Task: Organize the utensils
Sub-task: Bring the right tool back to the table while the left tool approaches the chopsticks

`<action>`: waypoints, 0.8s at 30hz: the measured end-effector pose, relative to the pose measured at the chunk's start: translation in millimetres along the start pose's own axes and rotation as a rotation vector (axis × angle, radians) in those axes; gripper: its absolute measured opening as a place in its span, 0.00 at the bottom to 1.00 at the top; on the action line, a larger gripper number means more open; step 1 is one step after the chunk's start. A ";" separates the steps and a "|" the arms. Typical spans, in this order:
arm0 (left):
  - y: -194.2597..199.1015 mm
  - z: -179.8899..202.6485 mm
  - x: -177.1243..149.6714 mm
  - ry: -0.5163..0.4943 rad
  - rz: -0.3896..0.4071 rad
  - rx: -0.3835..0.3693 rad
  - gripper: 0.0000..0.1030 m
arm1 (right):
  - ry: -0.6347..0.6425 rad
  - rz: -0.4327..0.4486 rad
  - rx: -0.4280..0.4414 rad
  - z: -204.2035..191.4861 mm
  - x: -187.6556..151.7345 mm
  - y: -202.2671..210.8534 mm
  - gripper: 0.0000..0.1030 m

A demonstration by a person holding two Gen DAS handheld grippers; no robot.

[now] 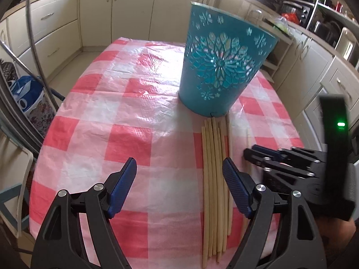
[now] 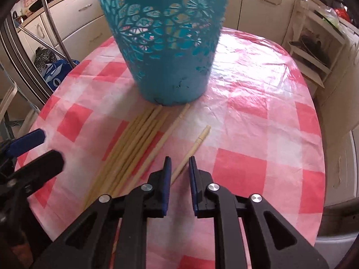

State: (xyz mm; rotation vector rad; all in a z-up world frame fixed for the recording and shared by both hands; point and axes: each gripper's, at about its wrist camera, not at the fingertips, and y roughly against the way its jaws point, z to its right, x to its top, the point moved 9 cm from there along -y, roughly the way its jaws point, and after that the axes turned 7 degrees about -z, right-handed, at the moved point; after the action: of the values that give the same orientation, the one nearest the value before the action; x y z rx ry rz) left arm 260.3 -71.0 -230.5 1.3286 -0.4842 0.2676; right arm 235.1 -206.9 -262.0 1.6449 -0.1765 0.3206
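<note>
A teal cut-out utensil holder (image 1: 224, 67) (image 2: 168, 67) stands upright on the red-and-white checked tablecloth (image 1: 112, 112) (image 2: 258, 112). Several wooden chopsticks (image 1: 213, 179) (image 2: 134, 145) lie side by side in front of it. One chopstick (image 2: 195, 145) lies apart to the right of the bundle. My right gripper (image 2: 179, 168) points down over it, jaws narrow, with the chopstick's near end in the gap and no pad pressing on it. My left gripper (image 1: 179, 160) is wide open just left of the bundle, its right finger (image 1: 233, 179) over the bundle's edge, nothing held.
Cream kitchen cabinets (image 1: 56, 33) surround the oval table. A blue bag (image 1: 24, 96) and metal chair legs stand off the table's left edge. A cluttered counter (image 1: 314, 11) runs along the right. The table's right edge (image 2: 320, 157) is close.
</note>
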 end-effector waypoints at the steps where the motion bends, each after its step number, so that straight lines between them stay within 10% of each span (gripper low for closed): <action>1: -5.7 0.9 0.8 -0.005 -0.008 0.015 0.73 | -0.012 0.007 0.012 4.3 -4.1 2.4 0.14; 24: -41.1 11.9 7.8 -0.085 -0.069 0.109 0.66 | -0.044 0.055 0.089 6.4 -5.9 6.3 0.23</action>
State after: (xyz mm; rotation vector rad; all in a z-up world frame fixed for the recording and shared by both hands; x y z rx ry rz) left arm 283.6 -92.6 -260.2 1.4643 -0.4998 0.1830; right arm 228.2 -214.3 -258.3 1.7386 -0.2446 0.3384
